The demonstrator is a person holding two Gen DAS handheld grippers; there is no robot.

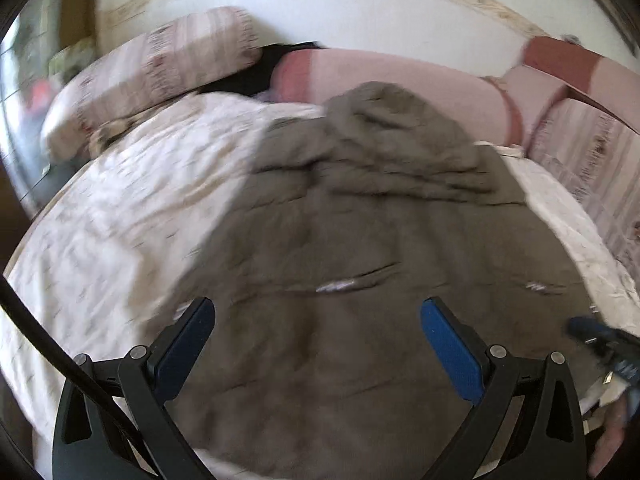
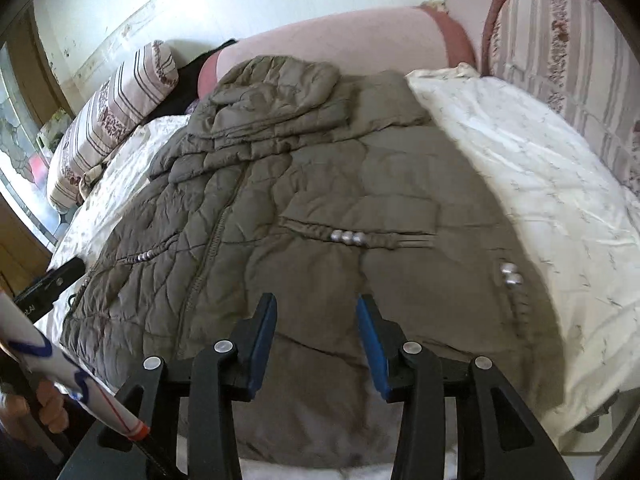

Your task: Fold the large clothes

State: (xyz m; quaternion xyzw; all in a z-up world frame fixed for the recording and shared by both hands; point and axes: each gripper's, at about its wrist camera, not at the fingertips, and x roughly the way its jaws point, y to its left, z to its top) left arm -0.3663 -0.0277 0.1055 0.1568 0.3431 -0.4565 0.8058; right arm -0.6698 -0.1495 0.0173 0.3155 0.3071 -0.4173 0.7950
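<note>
A large olive-brown quilted jacket [image 1: 360, 220] lies spread flat on a white bedspread [image 1: 120, 220], hood bunched at the far end. It also shows in the right wrist view [image 2: 300, 208], with silver snaps at the waist. My left gripper [image 1: 318, 312] is open wide and empty, hovering over the jacket's near part. My right gripper [image 2: 316, 308] is open and empty, just above the jacket's near hem. The right gripper's tip also shows at the right edge of the left wrist view [image 1: 600, 340], and the left gripper shows at the left edge of the right wrist view [image 2: 48, 284].
The bedspread [image 2: 520, 168] covers a sofa bed. A striped bolster cushion [image 1: 160, 76] lies at the far left, also in the right wrist view [image 2: 116, 112]. A pink backrest [image 1: 400, 76] and a striped cushion [image 2: 560, 48] stand behind and right. A white wall is beyond.
</note>
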